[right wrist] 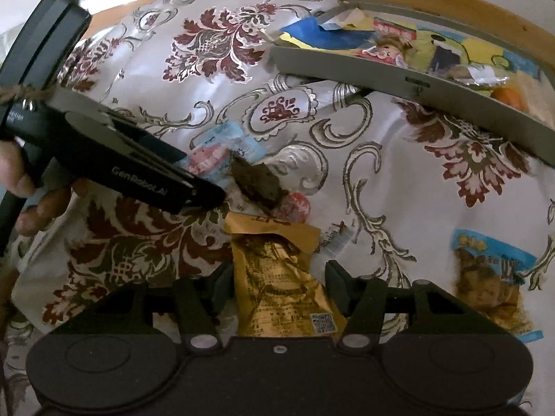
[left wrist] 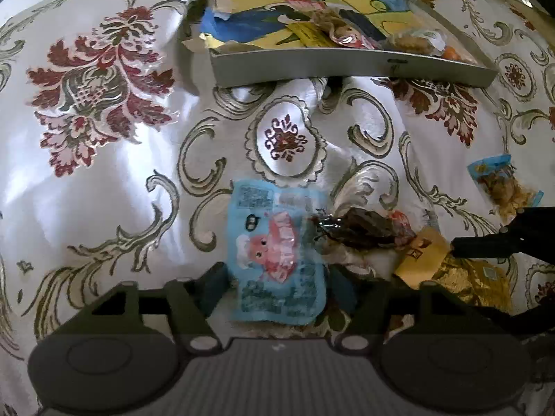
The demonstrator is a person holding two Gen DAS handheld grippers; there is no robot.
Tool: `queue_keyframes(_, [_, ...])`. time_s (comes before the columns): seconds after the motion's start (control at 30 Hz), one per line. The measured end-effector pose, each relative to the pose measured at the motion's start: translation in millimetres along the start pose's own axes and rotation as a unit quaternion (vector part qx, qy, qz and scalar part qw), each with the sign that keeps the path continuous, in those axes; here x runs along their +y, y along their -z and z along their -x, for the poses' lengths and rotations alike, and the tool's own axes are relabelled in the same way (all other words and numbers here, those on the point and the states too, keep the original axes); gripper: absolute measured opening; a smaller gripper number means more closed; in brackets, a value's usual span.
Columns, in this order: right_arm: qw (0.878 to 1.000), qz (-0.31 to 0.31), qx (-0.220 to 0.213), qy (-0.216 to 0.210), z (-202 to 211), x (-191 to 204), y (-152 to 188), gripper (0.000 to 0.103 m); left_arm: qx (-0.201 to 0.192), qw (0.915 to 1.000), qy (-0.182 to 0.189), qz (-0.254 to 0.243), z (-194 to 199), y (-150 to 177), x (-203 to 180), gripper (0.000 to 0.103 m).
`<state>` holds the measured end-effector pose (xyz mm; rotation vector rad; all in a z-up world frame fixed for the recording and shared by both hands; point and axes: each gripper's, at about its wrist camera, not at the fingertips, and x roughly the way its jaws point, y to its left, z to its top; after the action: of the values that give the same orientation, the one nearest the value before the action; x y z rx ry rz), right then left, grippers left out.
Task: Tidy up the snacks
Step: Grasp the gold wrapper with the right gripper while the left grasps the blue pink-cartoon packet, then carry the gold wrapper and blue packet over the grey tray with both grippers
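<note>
A light blue packet with a pink pig (left wrist: 277,249) lies flat on the patterned cloth. My left gripper (left wrist: 279,277) stands open with a finger on each side of it. To its right lie a dark brown snack (left wrist: 360,230) and a gold foil packet (left wrist: 451,270). In the right wrist view, the gold foil packet (right wrist: 281,291) sits between the spread fingers of my open right gripper (right wrist: 279,274). The dark brown snack (right wrist: 258,182) and a red wrapped candy (right wrist: 295,206) lie just beyond it. A grey tray (left wrist: 347,67) at the back holds several snacks.
A blue and yellow packet (right wrist: 492,284) lies apart at the right on the cloth. The grey tray (right wrist: 381,72) rests near a wooden table edge (right wrist: 451,3). A hand (right wrist: 20,180) holds the left gripper at the left. The floral cloth (left wrist: 104,138) is wrinkled.
</note>
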<state>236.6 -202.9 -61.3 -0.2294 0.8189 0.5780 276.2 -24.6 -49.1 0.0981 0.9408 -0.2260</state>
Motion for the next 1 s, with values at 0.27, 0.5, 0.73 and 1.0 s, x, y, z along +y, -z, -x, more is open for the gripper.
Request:
queue_keyframes(0.27, [1.0, -0.003, 0.0, 0.003, -3, 4, 1, 0.053, 0.001, 1.0, -0.002, -0.004, -3, -2, 1, 0.063])
queue_keyframes(0.5, [1.0, 0.018, -0.002, 0.016, -3, 21, 3, 0.045, 0.011, 0.9996, 0.018, 0.017, 10, 9, 0, 0.06])
queue_keyframes(0.73, [1.0, 0.006, -0.002, 0.011, 8, 24, 4, 0.039, 0.026, 0.9983, 0.041, 0.033, 26, 35, -18, 0.058])
queue_keyframes(1.0, [1.0, -0.023, 0.007, 0.008, 33, 28, 6, 0.037, 0.056, 0.9904, 0.08, 0.098, 45, 46, -22, 0.057])
